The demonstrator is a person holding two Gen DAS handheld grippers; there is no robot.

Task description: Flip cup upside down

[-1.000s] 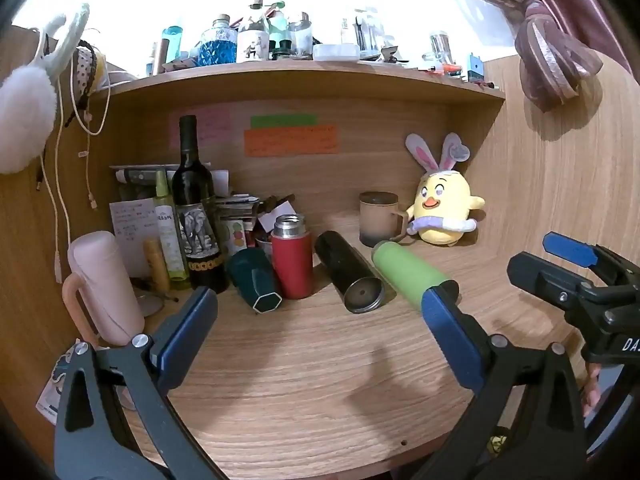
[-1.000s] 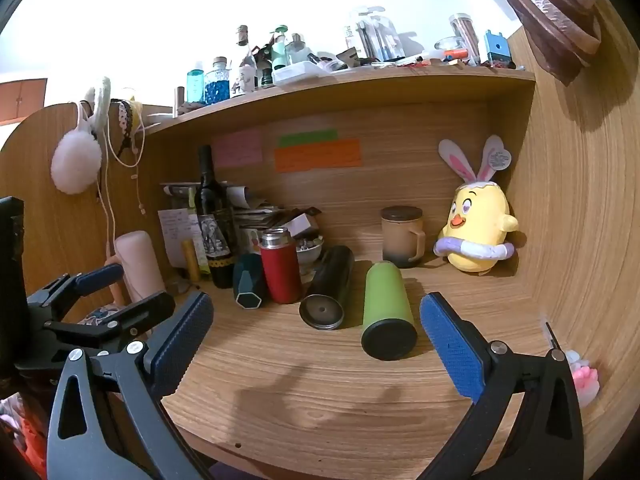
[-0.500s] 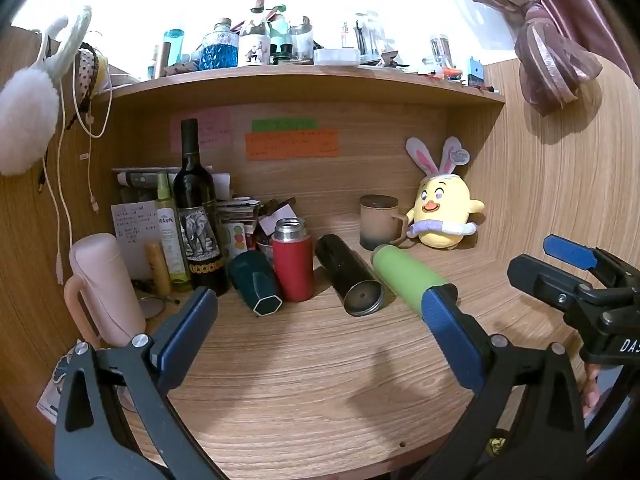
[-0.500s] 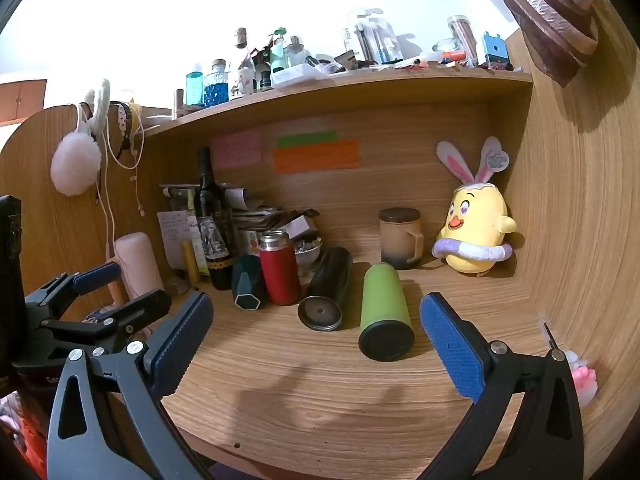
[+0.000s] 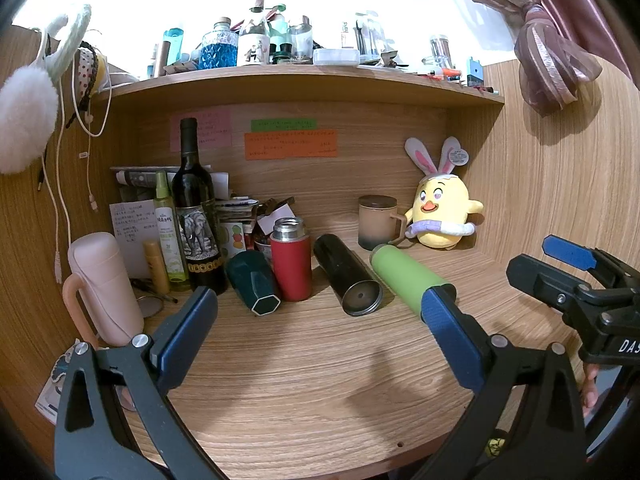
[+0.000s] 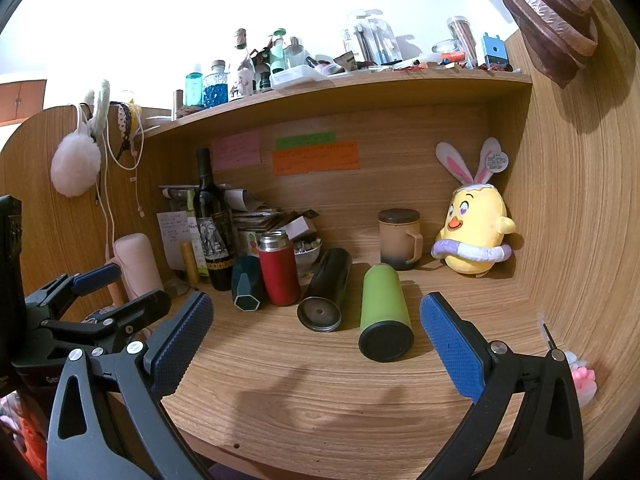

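Note:
Several cups sit on the wooden desk (image 5: 320, 392). A green tumbler (image 5: 406, 278) (image 6: 384, 312) lies on its side, beside a black tumbler (image 5: 348, 282) (image 6: 326, 290) and a dark teal cup (image 5: 254, 286) (image 6: 246, 288), both lying too. A red flask (image 5: 290, 264) (image 6: 278, 268) stands upright. A lidded brown mug (image 5: 378, 222) (image 6: 400, 238) stands at the back. My left gripper (image 5: 320, 320) is open and empty, short of the cups. My right gripper (image 6: 316, 332) is open and empty, also short of them.
A wine bottle (image 5: 198, 216), a spray bottle (image 5: 168, 232), papers and a pink jug (image 5: 104, 284) crowd the left. A yellow plush chick (image 5: 440, 216) sits in the back right corner. A cluttered shelf (image 5: 304, 76) runs overhead. Wooden walls close both sides.
Both views have edged slightly; the cups sit a touch higher in frame. Nothing on the desk has moved and both grippers stay open.

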